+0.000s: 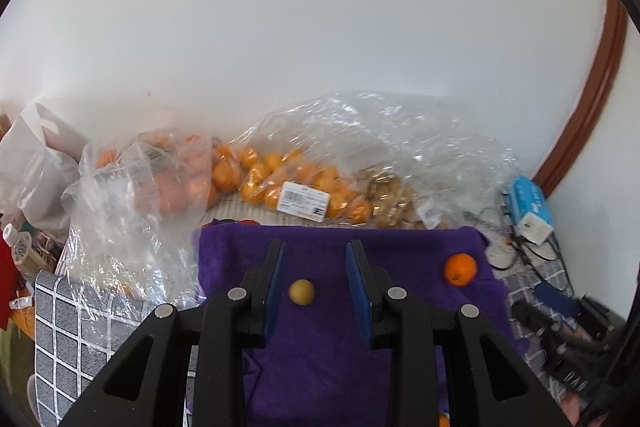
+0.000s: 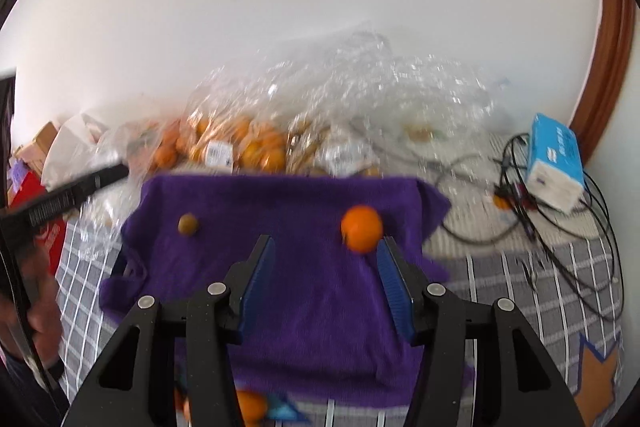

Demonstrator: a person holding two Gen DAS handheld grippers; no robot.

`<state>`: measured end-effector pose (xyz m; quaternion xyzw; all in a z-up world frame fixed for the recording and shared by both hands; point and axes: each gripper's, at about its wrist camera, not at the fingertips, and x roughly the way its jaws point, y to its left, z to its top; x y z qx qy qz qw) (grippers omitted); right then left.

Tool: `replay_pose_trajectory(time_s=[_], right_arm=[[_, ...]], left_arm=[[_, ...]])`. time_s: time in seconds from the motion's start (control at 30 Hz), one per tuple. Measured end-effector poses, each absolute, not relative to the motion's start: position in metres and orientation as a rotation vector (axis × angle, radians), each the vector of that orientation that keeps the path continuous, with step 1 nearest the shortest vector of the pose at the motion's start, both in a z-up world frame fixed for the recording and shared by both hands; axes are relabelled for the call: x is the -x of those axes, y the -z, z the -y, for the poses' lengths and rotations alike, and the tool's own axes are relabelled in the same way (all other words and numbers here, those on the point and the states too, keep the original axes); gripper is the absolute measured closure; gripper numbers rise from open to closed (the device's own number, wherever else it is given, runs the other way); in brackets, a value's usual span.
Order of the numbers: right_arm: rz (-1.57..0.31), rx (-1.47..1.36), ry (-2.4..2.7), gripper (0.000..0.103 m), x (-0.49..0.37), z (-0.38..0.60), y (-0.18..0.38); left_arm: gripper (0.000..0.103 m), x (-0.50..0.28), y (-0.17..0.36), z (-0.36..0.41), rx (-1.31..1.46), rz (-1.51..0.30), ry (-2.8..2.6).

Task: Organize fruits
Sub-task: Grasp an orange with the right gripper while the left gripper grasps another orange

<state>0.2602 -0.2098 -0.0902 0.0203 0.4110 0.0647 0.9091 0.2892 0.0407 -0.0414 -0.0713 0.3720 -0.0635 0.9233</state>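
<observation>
Left gripper (image 1: 316,287): my jaws stand slightly apart over the cloth, grasping nothing; the longan shows between the pads without touching them.
Right gripper (image 2: 326,275): my jaws are parted and empty; the orange sits just past the right pad (image 2: 394,291).
Longan (image 1: 301,292): alone on the purple cloth (image 1: 320,367), left part.
Orange (image 2: 362,228): on the cloth, right part, well apart from the longan.
Bags (image 1: 304,183): clear plastic, full of oranges, against the wall behind the cloth.
Tissue pack (image 2: 554,163): blue, far right, among black cables.
</observation>
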Motion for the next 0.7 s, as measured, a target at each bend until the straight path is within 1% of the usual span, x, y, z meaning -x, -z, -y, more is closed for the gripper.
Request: replay_pose_trajectory(time_s=[0.03, 0.17, 0.23, 0.3, 0.57, 0.7], right_arm=[[-0.844, -0.038, -0.131, 0.052, -0.249, 0.21, 0.091], [-0.861, -0.008, -0.138, 0.059, -0.209, 0.205, 0.099], [-0.863, -0.002, -0.146, 0.061, -0.191, 0.202, 0.106], [-0.873, -0.008, -0.173, 0.065, -0.172, 0.198, 0.116], [-0.936, -0.043, -0.312, 0.066, -0.125, 0.168, 0.168], [-0.972, -0.02, -0.331, 0.066, -0.117, 0.153, 0.186]], left_arm=[[0.074, -0.285, 0.038, -0.038, 0.145, -0.756, 0.129], [0.074, -0.256, 0.024, -0.035, 0.129, -0.727, 0.13], [0.074, -0.244, 0.027, -0.036, 0.126, -0.741, 0.127], [0.074, -0.228, 0.034, -0.04, 0.115, -0.76, 0.122], [0.074, -0.161, 0.084, -0.069, 0.11, -0.821, 0.068], [0.074, -0.133, 0.11, -0.08, 0.124, -0.872, 0.057]])
